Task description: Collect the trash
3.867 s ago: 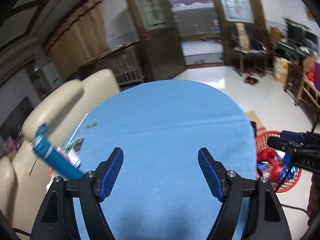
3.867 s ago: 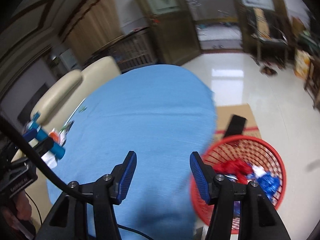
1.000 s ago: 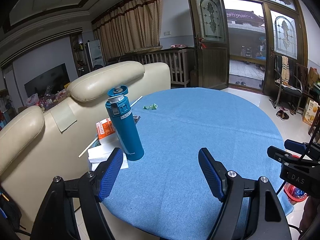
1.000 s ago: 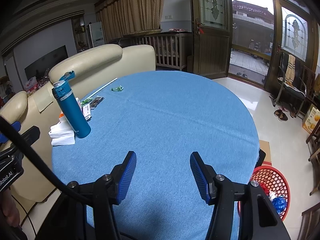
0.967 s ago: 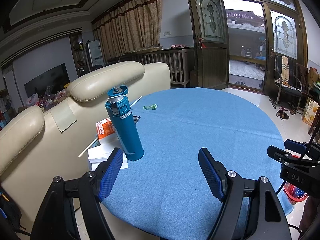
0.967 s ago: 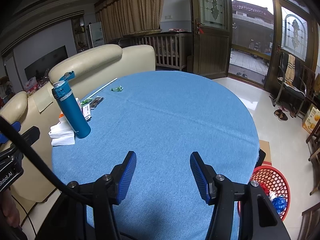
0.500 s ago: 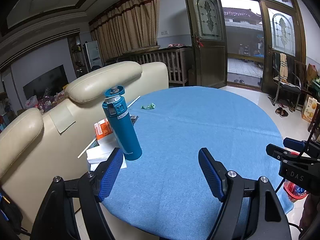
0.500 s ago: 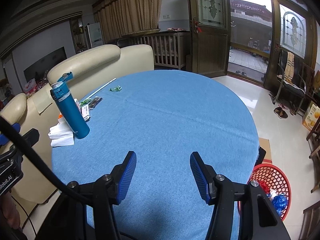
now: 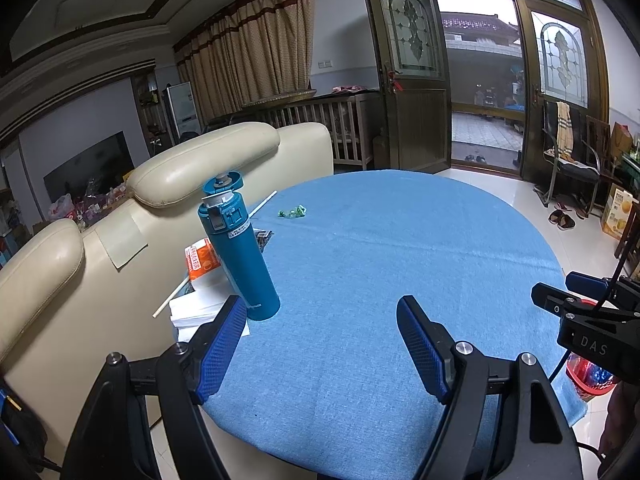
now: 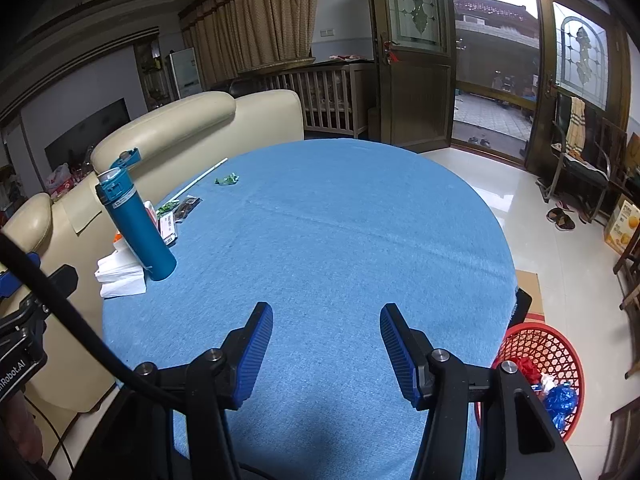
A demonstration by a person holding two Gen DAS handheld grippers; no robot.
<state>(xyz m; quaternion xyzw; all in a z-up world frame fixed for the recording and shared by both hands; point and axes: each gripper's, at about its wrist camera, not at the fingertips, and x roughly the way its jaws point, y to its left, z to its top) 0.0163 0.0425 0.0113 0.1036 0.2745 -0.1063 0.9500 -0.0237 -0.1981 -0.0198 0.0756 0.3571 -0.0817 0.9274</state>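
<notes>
A small green crumpled wrapper (image 9: 293, 212) lies on the far left of the round blue table (image 9: 400, 248); it also shows in the right wrist view (image 10: 227, 179). A red mesh basket (image 10: 554, 354) with red and blue trash stands on the floor at the table's right; its edge shows in the left wrist view (image 9: 588, 376). My left gripper (image 9: 320, 320) is open and empty above the table's near edge. My right gripper (image 10: 326, 328) is open and empty over the near table, left of the basket.
A teal flask (image 9: 236, 248) stands upright at the table's left edge beside white tissues (image 9: 196, 308), an orange packet (image 9: 200, 258), dark packets (image 10: 180, 208) and a long white straw (image 9: 262, 202). A cream sofa (image 9: 192, 164) backs the table. Chairs (image 10: 580, 152) stand at right.
Both grippers pulled back and rose from close over the table and basket to a wide view. In the last second the view shifted only slightly.
</notes>
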